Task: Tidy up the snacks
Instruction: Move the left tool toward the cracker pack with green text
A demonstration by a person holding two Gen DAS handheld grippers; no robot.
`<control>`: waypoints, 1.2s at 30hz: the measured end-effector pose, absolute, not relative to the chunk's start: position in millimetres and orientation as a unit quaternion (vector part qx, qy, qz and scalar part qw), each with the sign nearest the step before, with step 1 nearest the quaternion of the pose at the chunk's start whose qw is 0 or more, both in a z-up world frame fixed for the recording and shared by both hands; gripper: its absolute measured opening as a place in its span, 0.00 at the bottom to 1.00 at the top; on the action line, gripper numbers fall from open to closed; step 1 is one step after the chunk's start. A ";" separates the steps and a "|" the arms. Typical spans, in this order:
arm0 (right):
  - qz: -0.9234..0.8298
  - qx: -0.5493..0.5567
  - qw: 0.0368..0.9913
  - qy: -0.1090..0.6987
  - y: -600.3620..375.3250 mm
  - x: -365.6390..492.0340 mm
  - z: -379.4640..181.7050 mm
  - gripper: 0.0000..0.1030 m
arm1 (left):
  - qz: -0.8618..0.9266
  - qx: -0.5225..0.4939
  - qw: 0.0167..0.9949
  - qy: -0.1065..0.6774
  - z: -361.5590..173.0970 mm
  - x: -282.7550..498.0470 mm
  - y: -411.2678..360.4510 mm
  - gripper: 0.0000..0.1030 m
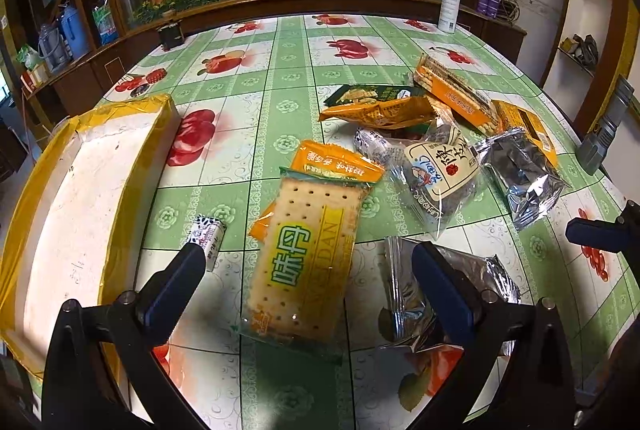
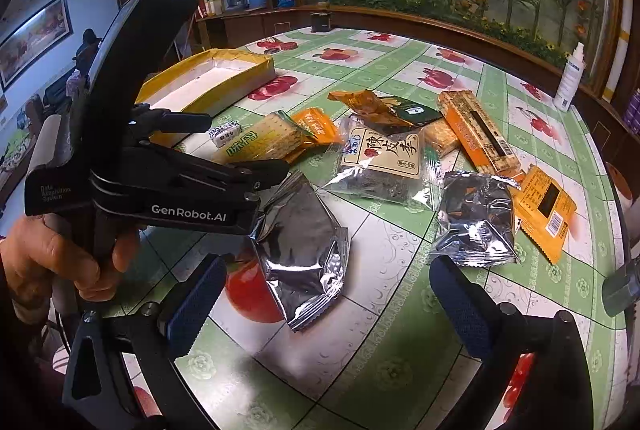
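Left gripper [image 1: 308, 270] is hovering with fingers spread wide, the cracker packet [image 1: 304, 254] lying between them on the desk [image 1: 280, 77]; the yellow-edged box [image 1: 80, 197] is sitting beyond its left finger. Right gripper [image 2: 324, 294] is likewise spreading its fingers, a silver pouch [image 2: 304, 250] lying between them.
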State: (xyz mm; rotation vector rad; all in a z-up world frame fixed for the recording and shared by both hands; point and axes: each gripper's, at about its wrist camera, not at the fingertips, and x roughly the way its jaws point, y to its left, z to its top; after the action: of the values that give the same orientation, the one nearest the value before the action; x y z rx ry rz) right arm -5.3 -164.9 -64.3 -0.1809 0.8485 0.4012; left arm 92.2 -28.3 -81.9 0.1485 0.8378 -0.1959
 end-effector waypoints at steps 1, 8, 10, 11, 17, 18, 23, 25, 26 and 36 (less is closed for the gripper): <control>0.192 -0.088 0.888 0.409 -164.6 -5.4 -64.3 0.99 | -0.093 0.073 0.907 0.403 -81.0 91.6 -27.8 1.00; 0.171 -0.110 0.891 0.407 -160.7 -4.0 -63.8 0.99 | -0.086 0.075 0.914 0.390 -74.4 88.7 -24.6 1.00; 0.168 -0.114 0.892 0.405 -159.4 -4.0 -62.6 0.99 | -0.085 0.074 0.914 0.389 -73.5 88.3 -24.0 1.00; 0.165 -0.117 0.892 0.403 -158.8 -4.0 -62.1 0.99 | -0.085 0.074 0.914 0.389 -73.1 88.2 -23.8 1.00; 0.139 -0.146 0.896 0.396 -152.9 -5.5 -60.2 1.00 | -0.080 0.069 0.914 0.392 -73.5 88.0 -18.0 1.00; 0.124 -0.159 0.897 0.394 -151.1 -5.6 -59.6 1.00 | -0.079 0.066 0.914 0.393 -73.6 88.2 -16.4 1.00; 0.084 -0.197 0.900 0.379 -145.5 -7.1 -54.3 1.00 | -0.075 0.060 0.913 0.396 -73.7 88.3 -10.8 1.00; 0.082 -0.200 0.901 0.376 -144.7 -7.8 -52.7 1.00 | -0.074 0.062 0.914 0.394 -73.0 87.3 -10.1 1.00; 0.082 -0.201 0.901 0.375 -144.3 -7.7 -52.1 1.00 | -0.073 0.062 0.914 0.394 -72.7 87.1 -9.9 1.00; 0.088 -0.208 0.899 0.374 -135.9 -12.0 -52.9 1.00 | -0.076 0.071 0.910 0.402 -76.5 88.0 -12.8 1.00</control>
State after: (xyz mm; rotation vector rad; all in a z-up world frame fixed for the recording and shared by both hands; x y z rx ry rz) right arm -12.0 -135.9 -52.9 -0.4302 0.7750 0.1826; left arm 88.0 -12.8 -76.5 0.1461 0.8281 -0.1571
